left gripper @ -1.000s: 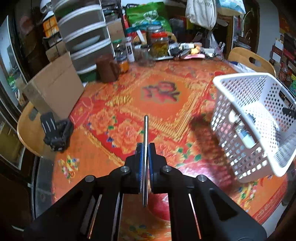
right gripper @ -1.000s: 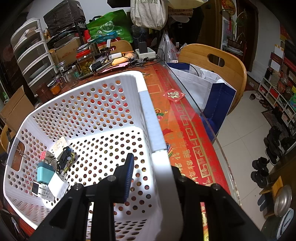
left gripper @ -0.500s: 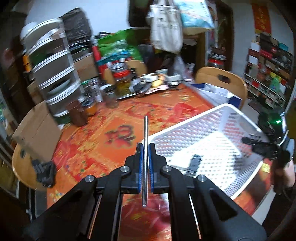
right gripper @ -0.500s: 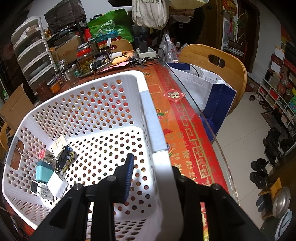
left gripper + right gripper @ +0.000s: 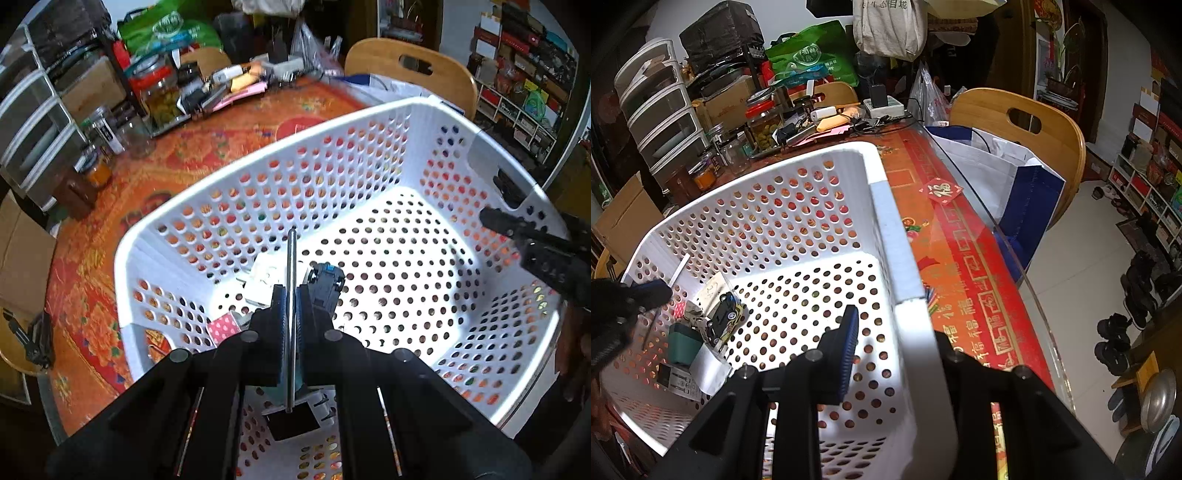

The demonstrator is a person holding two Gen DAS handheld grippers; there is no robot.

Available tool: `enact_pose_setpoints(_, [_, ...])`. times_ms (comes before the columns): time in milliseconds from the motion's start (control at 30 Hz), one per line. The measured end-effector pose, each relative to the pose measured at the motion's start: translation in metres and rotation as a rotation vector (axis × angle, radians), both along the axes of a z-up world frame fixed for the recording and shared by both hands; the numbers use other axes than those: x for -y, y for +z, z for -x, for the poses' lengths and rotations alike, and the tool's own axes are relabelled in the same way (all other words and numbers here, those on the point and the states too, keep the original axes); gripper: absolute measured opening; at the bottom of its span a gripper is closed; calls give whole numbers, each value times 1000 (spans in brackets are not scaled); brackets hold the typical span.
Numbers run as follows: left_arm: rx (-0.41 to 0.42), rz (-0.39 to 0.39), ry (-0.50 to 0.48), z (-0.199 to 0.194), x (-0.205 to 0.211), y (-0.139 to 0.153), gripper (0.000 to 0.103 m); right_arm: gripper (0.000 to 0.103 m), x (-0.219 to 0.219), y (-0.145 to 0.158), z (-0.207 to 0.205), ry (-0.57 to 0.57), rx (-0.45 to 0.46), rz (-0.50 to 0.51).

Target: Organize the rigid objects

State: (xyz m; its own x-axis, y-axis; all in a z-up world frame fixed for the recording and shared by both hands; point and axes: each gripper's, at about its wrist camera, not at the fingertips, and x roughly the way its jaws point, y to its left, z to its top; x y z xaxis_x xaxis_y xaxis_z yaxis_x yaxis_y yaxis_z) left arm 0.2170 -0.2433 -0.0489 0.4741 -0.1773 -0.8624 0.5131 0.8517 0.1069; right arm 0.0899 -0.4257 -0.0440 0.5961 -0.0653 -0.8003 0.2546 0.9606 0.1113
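Looking along the left gripper, the pads are pinched together on a thin metal rod that runs straight out ahead between them. Gripper and rod hang above a white perforated basket, over its near left part. On the basket floor under the rod lie a small toy car, a white block, a pink dotted piece and a dark box. The right gripper shows at the far right, at the basket rim. The basket stands on a red-orange tablecloth, with jars and a drawer unit beyond to the left and a wooden chair behind.

In the right wrist view, the right gripper straddles the basket wall at its right side, one finger inside and one outside, clamped on it with only a narrow gap between the pads. The toy car, a green box and a white card lie in the left corner of the floor. The left gripper reaches in at the left edge with the rod. A chair with a blue-and-white bag stands to the right of the table.
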Motion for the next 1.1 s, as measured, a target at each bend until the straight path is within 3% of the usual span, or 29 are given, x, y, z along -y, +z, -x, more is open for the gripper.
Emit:
enact_pose_setpoints(233, [-43, -50, 9, -7, 5, -13, 5, 27, 1, 0, 0, 4, 6, -5])
enact_pose_setpoints(600, [-69, -38, -6, -9, 5, -14, 6, 27, 0, 0, 2, 0, -4, -2])
enact_pose_setpoints(633, [-88, -16, -3, -11, 2, -14, 11, 27, 0, 0, 2, 1, -6, -2])
enact_pose_setpoints(700, [-88, 8, -1, -12, -1, -11, 30, 27, 0, -1, 1, 2, -8, -1])
enact_pose_setpoints(767, [-51, 39, -3, -9, -5, -3, 74, 30, -1, -1, 1, 3, -9, 2])
enact_pose_setpoints(833, [2, 60, -3, -4, -8, 6, 95, 41, -1, -1, 1, 2, -9, 9])
enact_pose_setpoints(900, [51, 74, -6, 1, -11, 14, 102, 70, -2, 0, 1, -3, -5, 18])
enact_pose_setpoints(1000, [86, 81, -4, 13, -19, 18, 102, 80, -7, 1, 5, -13, -31, 42])
enact_pose_setpoints(1067, [161, 92, -10, 29, -29, 28, 103, 84, -16, 13, 20, -11, 6, 76])
enact_pose_setpoints(1100, [198, 93, -5, 38, -34, 32, 103, 91, -20, 21, 30, -9, 36, 81])
